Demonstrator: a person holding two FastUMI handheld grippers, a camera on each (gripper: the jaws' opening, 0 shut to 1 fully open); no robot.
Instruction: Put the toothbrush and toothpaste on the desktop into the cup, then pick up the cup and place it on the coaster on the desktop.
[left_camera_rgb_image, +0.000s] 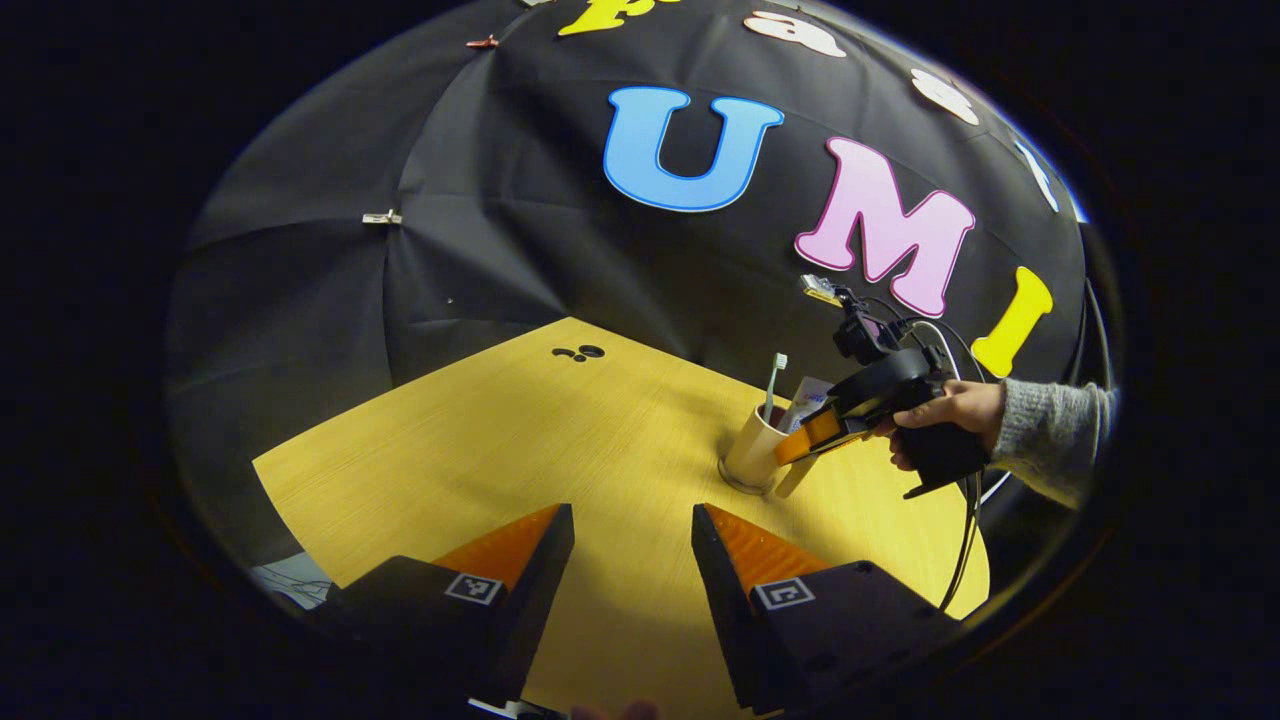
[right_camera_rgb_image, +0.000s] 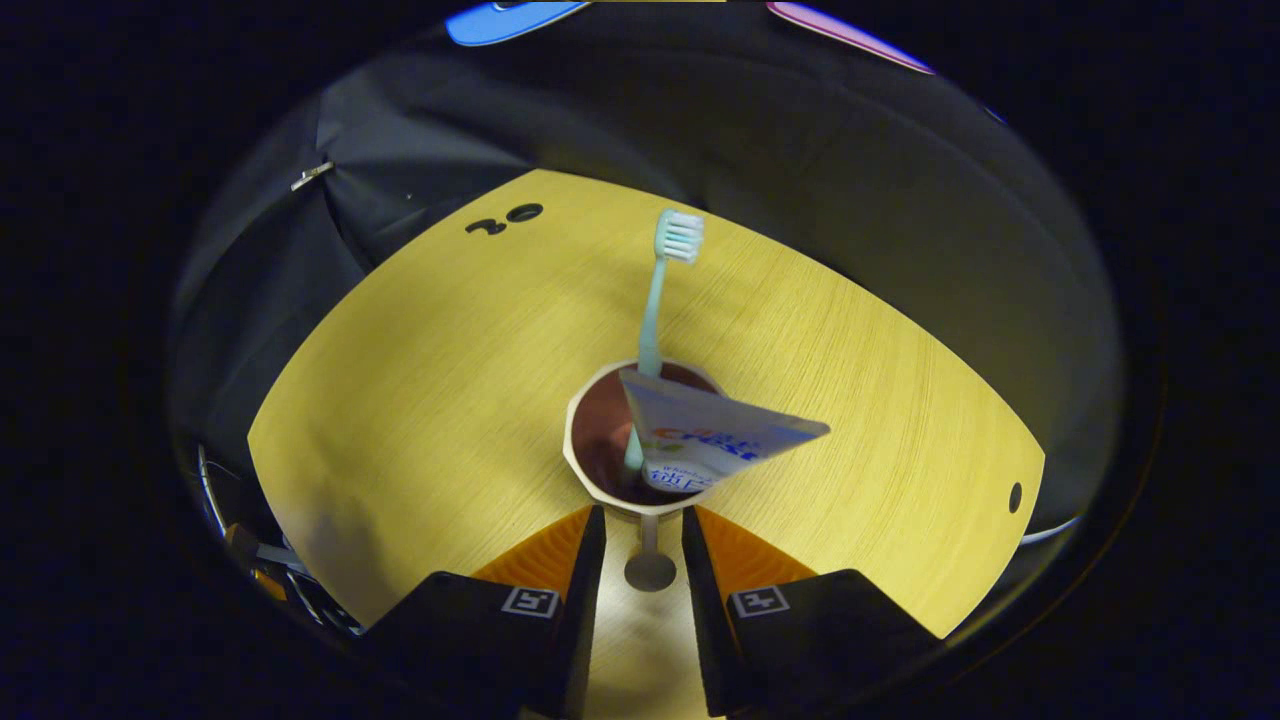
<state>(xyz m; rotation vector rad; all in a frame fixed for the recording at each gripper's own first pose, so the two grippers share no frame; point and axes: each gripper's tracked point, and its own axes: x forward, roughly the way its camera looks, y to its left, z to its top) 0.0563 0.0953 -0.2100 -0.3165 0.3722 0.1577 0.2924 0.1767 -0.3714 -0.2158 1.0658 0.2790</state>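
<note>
Right up close in the right gripper view, the right gripper (right_camera_rgb_image: 640, 525) has its two fingers set narrowly either side of the handle of the cream-coloured cup with a dark brown inside (right_camera_rgb_image: 585, 440), though whether they actually press it I cannot tell. Inside the cup stands the pale green toothbrush with white bristles (right_camera_rgb_image: 655, 300), head up and leaning, and beside it the white toothpaste tube (right_camera_rgb_image: 715, 435), tilted over the rim. In the left gripper view, the left gripper (left_camera_rgb_image: 632, 545) hangs wide open over the yellow wooden desktop (left_camera_rgb_image: 520, 430), holding nothing, well apart from the cup, which sits on a clear round coaster (left_camera_rgb_image: 745, 487).
</note>
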